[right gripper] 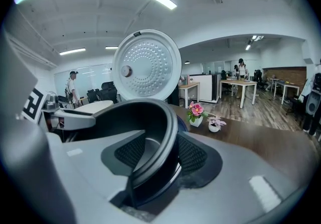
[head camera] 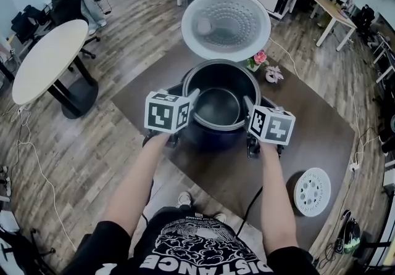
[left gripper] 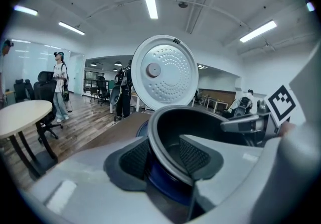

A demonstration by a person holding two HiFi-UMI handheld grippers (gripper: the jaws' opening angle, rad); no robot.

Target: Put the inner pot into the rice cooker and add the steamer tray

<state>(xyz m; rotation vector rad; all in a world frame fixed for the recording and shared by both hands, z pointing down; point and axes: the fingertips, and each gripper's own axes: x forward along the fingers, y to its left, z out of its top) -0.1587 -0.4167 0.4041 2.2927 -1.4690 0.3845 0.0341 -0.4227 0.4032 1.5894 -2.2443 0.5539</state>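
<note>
The dark inner pot [head camera: 219, 106] sits inside the dark blue rice cooker [head camera: 210, 136], whose white perforated lid [head camera: 226, 24] stands open behind it. My left gripper [head camera: 191, 107] straddles the pot's left rim and my right gripper [head camera: 249, 113] straddles its right rim. In the left gripper view the rim [left gripper: 200, 117] runs between the pads of the left gripper [left gripper: 163, 160] with a gap showing. In the right gripper view the rim [right gripper: 140, 112] likewise passes loosely between the pads of the right gripper [right gripper: 163, 155]. The white round steamer tray [head camera: 312, 191] lies at the table's near right.
The cooker stands on a brown table [head camera: 321, 138]. A small pot of pink flowers [head camera: 259, 59] and a small white plant pot [head camera: 273, 73] stand right of the lid. A round white table [head camera: 46, 58] is off to the left. A cable runs under the table edge.
</note>
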